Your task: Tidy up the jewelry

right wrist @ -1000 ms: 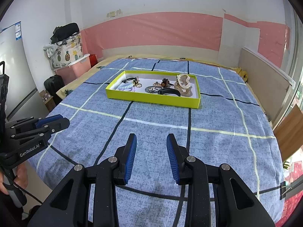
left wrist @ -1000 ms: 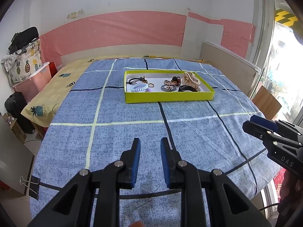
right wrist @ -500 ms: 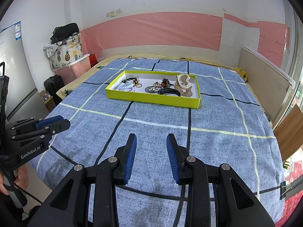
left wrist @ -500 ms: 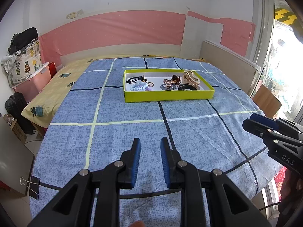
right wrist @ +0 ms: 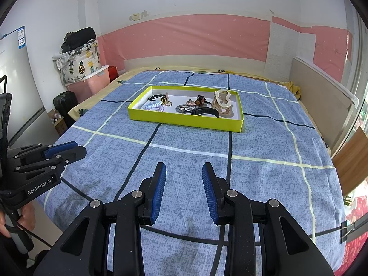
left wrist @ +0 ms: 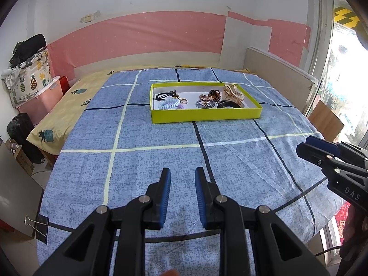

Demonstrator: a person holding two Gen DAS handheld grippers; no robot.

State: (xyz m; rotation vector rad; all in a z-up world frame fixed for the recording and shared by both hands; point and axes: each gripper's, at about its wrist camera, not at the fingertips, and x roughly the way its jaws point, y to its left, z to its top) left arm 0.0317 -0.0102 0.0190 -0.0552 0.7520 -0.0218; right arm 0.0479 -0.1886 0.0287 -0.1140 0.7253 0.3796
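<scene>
A yellow-green tray [left wrist: 204, 116] [right wrist: 184, 118] lies on the blue checked bedspread, far ahead of both grippers. It holds a pale blue coil hair tie [left wrist: 169, 103] [right wrist: 151, 105], a black cord [left wrist: 161, 96], a beige claw clip [left wrist: 233, 94] [right wrist: 222, 102], a black band [left wrist: 228, 104] [right wrist: 205, 112] and small metal pieces. My left gripper [left wrist: 182, 176] is open and empty over the near bed. My right gripper [right wrist: 184, 170] is open and empty too, and shows at the right edge of the left wrist view [left wrist: 322, 148].
The bedspread [left wrist: 161, 161] covers the bed. A pink storage box [left wrist: 39, 101] with a pineapple-print bag and a black suitcase [right wrist: 65, 102] stand at the left. A beige board [right wrist: 322, 96] runs along the bed's right side. A binder clip [left wrist: 38, 224] hangs at the near left.
</scene>
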